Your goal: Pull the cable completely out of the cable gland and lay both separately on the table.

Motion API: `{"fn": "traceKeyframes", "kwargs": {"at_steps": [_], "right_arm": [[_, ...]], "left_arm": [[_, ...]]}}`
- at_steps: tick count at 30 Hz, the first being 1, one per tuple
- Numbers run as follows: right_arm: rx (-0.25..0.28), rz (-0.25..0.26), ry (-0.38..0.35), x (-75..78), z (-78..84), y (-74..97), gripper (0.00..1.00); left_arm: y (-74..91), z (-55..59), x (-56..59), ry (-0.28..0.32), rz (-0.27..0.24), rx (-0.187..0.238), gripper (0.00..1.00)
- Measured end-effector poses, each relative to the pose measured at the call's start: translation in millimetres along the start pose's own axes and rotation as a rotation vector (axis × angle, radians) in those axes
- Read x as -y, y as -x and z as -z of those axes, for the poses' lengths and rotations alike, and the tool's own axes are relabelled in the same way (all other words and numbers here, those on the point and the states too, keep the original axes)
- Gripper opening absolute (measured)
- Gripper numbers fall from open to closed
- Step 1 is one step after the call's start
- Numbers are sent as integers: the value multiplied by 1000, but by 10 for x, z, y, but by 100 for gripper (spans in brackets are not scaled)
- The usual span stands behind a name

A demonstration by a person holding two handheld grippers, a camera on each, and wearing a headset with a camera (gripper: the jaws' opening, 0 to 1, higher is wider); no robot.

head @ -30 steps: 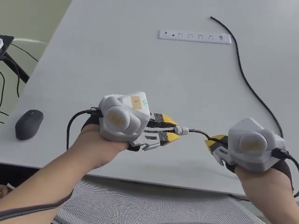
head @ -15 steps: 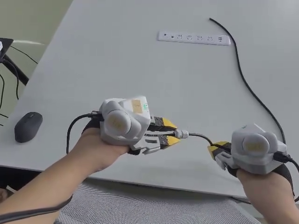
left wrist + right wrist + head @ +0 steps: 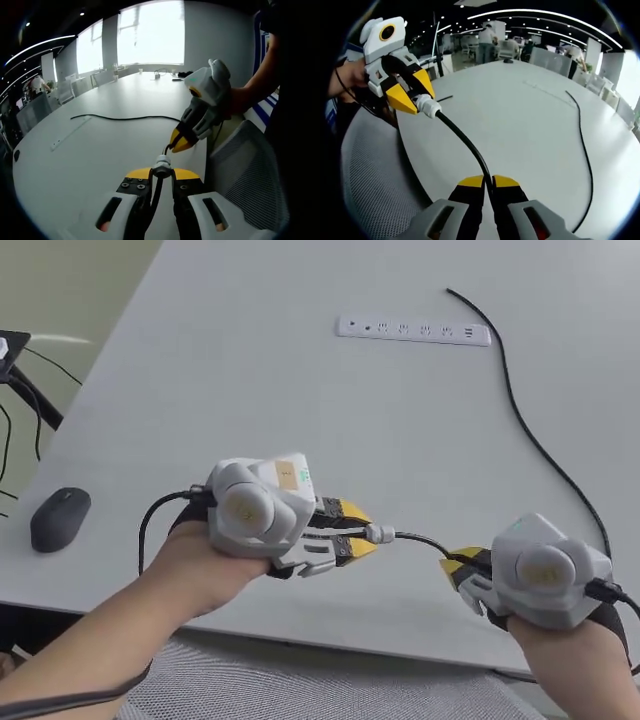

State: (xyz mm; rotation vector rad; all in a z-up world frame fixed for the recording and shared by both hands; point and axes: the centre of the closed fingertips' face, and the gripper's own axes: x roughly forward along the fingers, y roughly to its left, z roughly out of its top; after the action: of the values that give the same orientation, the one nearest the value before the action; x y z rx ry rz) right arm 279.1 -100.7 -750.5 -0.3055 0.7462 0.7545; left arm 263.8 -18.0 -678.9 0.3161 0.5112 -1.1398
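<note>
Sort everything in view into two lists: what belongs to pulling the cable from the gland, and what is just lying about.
Job: cable gland, held in left tongs; cable, held in right tongs.

Lying about: power strip, its black cord, mouse.

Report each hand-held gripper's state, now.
Left hand-held gripper: closed, holding the cable gland.
Right hand-held gripper: closed, holding the black cable.

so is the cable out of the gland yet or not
Not out. The black cable runs unbroken from the right gripper into the white gland, clamped at the left gripper's tips.
</note>
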Motion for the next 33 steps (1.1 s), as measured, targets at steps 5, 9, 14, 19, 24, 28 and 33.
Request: {"fn": "traceKeyframes", "kwargs": {"at_steps": [5,9,14,19,24,28,33], "right_arm": [[19,-2,20,7,-33,32,2],[69,-18,26,-32,-139,95,10],[145,-54,53,-155,-389,184,16],[153,-90,209,-371,-535,150,19],[131,-96,354,-527,-564,88,16],[123,-93,411,-592,-576,54,13],[123,-94,439,-602,-589,48,7]], "left_arm": [[5,13,-12,2,-5,-8,15],[-3,38,8,-5,-4,-21,15],[-5,61,30,-12,-2,-30,15],[-8,74,37,-10,-1,-35,15],[-11,63,47,-15,-1,-32,15],[-14,79,67,-21,2,-35,15],[-22,96,89,-21,8,-34,15]]}}
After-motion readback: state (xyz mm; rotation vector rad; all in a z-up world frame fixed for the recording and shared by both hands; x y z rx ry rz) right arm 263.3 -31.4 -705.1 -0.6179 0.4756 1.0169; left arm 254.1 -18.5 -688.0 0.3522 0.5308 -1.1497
